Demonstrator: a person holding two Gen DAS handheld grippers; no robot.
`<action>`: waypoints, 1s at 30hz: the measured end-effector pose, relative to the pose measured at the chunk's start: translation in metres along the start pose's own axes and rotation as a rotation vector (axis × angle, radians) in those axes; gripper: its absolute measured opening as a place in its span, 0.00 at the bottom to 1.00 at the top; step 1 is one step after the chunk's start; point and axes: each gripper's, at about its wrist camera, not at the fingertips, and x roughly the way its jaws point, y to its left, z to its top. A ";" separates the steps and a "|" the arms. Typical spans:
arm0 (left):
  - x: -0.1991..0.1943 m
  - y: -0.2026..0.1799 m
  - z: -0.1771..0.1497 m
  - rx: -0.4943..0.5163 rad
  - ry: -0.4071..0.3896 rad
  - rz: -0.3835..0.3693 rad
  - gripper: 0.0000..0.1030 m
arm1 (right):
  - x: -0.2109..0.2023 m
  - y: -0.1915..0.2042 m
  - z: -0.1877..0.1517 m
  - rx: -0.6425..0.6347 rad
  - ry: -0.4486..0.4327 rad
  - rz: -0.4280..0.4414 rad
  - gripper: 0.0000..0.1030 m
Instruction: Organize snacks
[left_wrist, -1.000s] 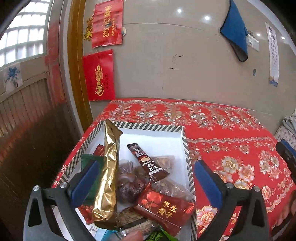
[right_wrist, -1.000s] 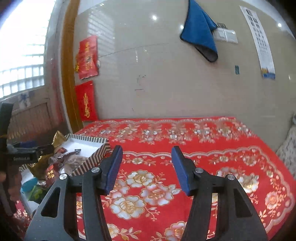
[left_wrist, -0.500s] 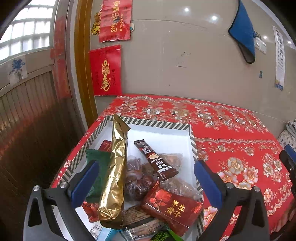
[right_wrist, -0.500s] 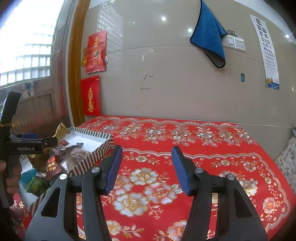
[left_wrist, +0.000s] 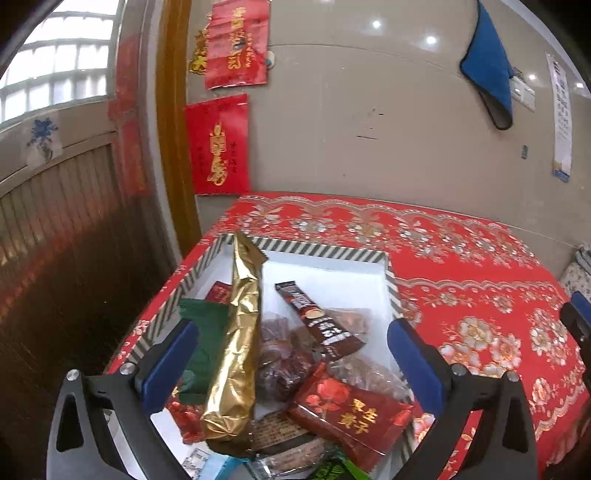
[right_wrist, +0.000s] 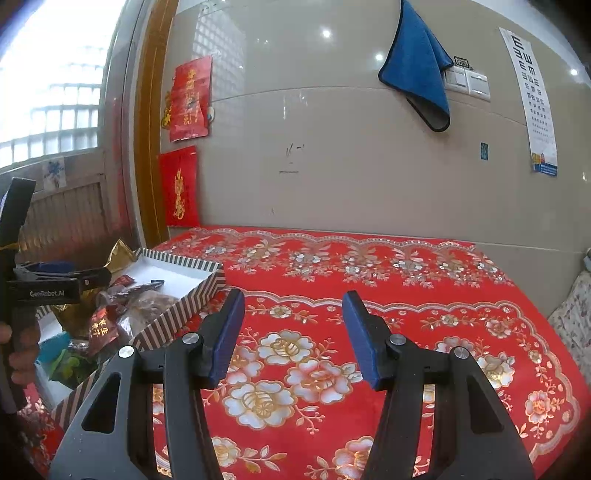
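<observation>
- My left gripper has its blue pads spread wide with nothing clamped between them; it hovers over the near end of the striped snack box, just as it did a second ago.
- Compared with a second ago, my left view has swung a little to the right and pulled back: the box sits lower and more central, and its whole far rim now shows ahead of the pads.
- The snacks themselves have not shifted. The long gold foil packet leans up between the pads, closer to the left one, with its top past the far rim.
- The brown coffee stick lies diagonally just right of the gold packet, on top of clear bags of dark dried fruit.
- The red packet with yellow characters lies nearest me, just inside the right pad; a green packet is partly behind the left pad.
- My right gripper is also parted and empty, held over the red floral tablecloth, well right of the box.
- In the right view the wall with the blue cloth and the eye chart has risen and spread compared with a second ago, so that gripper has tilted slightly; its pad spacing looks unchanged.
- From the right side I see the left gripper's body over the box, with fingers wrapped on its handle.
</observation>
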 end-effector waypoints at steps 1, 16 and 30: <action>0.001 0.002 0.000 -0.005 0.005 0.005 1.00 | 0.000 0.000 0.000 -0.001 0.000 0.001 0.54; -0.022 0.039 -0.025 -0.035 0.115 -0.016 1.00 | 0.001 0.062 0.013 -0.059 0.189 0.626 0.54; -0.020 0.027 -0.049 0.057 0.138 -0.048 1.00 | 0.021 0.085 0.000 -0.134 0.288 0.594 0.54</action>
